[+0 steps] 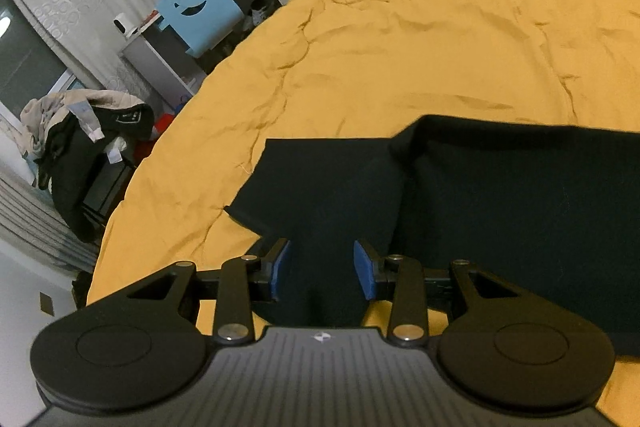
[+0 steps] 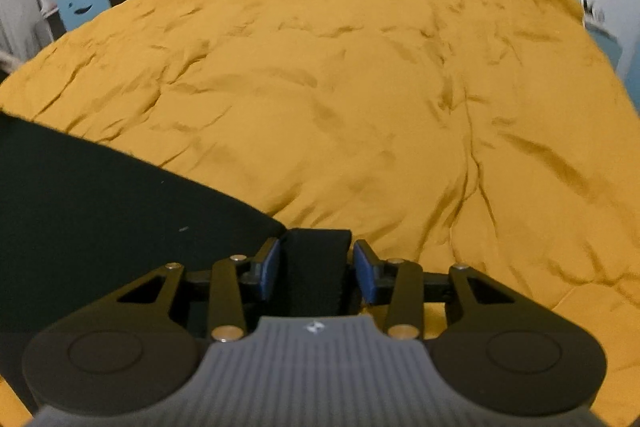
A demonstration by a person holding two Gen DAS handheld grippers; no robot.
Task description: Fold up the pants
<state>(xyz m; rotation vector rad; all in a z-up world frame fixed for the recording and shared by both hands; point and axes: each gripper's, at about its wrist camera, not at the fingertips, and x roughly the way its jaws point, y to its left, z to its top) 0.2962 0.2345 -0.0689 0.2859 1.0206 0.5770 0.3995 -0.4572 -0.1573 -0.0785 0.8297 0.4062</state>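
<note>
The black pants (image 1: pixel 500 211) lie on the yellow bed cover (image 2: pixel 360 87), long axis left to right, and the left gripper (image 1: pixel 322 269) and the right gripper (image 2: pixel 316 269), each half-closed on bunched cloth, hold the near edge.

Each hand-held gripper, the left hand-held gripper (image 1: pixel 322 267) and the right hand-held gripper (image 2: pixel 316 267), is built of matte black linkage arms joined by silver rivets. Blue pads (image 1: pixel 282 269) are fitted inside the fingers. Behind them, a grey ribbed housing with a small white emblem is flanked by two black round discs.
</note>
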